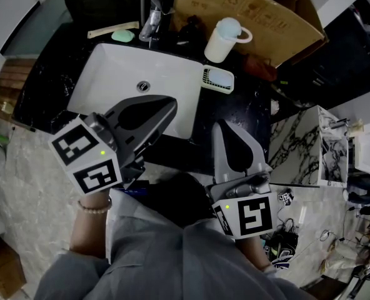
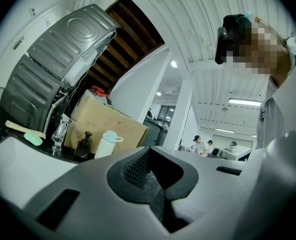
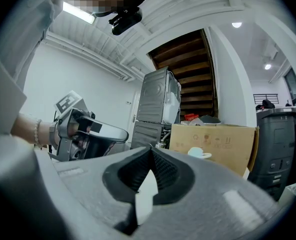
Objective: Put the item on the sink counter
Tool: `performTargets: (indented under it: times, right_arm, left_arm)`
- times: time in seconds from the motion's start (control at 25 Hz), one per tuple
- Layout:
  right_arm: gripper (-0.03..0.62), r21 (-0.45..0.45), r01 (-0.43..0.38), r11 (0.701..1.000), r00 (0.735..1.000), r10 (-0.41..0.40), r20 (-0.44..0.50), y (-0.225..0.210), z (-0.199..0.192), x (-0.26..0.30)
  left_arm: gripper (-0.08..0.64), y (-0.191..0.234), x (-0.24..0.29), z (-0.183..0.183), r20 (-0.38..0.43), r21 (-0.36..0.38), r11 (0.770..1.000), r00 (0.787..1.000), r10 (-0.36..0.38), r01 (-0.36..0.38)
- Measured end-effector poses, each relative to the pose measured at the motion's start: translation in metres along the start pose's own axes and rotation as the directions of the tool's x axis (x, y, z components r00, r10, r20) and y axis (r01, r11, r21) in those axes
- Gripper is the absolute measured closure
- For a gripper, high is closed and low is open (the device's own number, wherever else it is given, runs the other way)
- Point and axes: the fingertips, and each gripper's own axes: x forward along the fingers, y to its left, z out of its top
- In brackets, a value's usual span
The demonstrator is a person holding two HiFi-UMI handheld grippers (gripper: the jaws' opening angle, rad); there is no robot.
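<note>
Black stone table (image 1: 247, 114) runs round a white sink (image 1: 129, 67), with a tap (image 1: 151, 19), a green soap (image 1: 123, 35) and a wooden stick (image 1: 113, 30) at the back; a white cup (image 1: 221, 40) with a pale blue lid stands back right before a cardboard box (image 1: 254, 11); a white soap dish (image 1: 217, 79) lies just beside the sink's right edge. Only the head view shows that dish and the sink whole. Which of these is the item I cannot tell; neither tool carries one. Left tongs (image 1: 170, 108) hang over the sink's near edge, pressed together and empty; right tongs (image 1: 225, 125) hang over the table's front, tips together, empty. Left gripper view alone shows a dark bottle (image 2: 84, 145) beside the cup and people (image 2: 200, 144) far off; right gripper view alone shows a bead bracelet (image 3: 37, 132) on the wrist behind the left tongs.
</note>
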Motion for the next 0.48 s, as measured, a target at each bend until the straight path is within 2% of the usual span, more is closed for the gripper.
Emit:
performTargets:
  times: [0.48]
  right_arm:
    - [0.595,-0.005,0.001,1.000,1.000,0.000,0.006,0.0015,0.0006,-0.0046]
  left_arm:
    - [0.554,-0.0050,0.0002,-0.0019,0.000,-0.002,1.000,1.000,-0.009,0.009]
